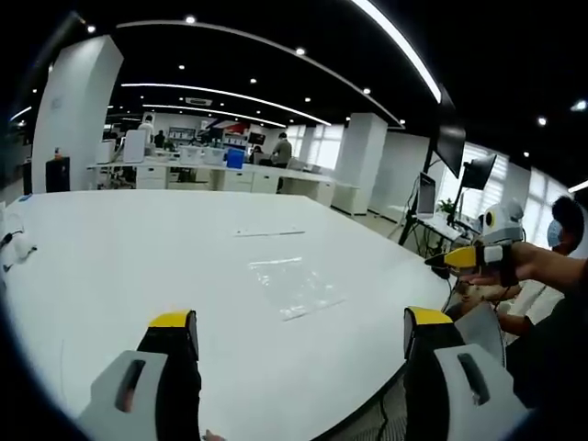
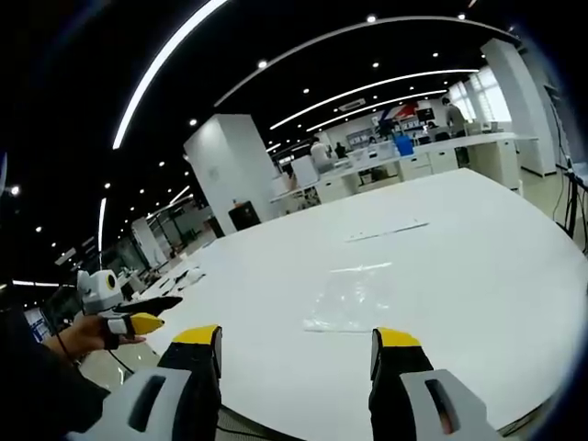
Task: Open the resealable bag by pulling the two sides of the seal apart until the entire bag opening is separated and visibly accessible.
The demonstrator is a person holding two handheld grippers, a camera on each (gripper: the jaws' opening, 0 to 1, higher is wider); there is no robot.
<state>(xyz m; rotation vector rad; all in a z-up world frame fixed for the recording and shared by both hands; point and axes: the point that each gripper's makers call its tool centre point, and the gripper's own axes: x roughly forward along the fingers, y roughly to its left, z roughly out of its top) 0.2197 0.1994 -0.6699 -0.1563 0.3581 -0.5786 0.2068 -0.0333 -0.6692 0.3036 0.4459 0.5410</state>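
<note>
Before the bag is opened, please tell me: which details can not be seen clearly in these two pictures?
- Clear plastic resealable bag on the white table: both views show it too faint to tell the seal edge, or whether it is shut.
- Thin clear strip beyond the bag: too small to identify.
- Left gripper, right gripper: jaws stand apart; their bases are cut by the lower edges.
- Dark items at the table's left edge, left gripper view: cut off.

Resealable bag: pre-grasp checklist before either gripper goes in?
1. Resealable bag lies flat on the white table: ok.
2. Bag free of both grippers: ok.
3. Left gripper open, fingers apart: ok.
4. Right gripper open: ok.
5. Seal edge located: cannot tell, the film is too transparent.
6. Seal already parted: cannot tell.
</note>
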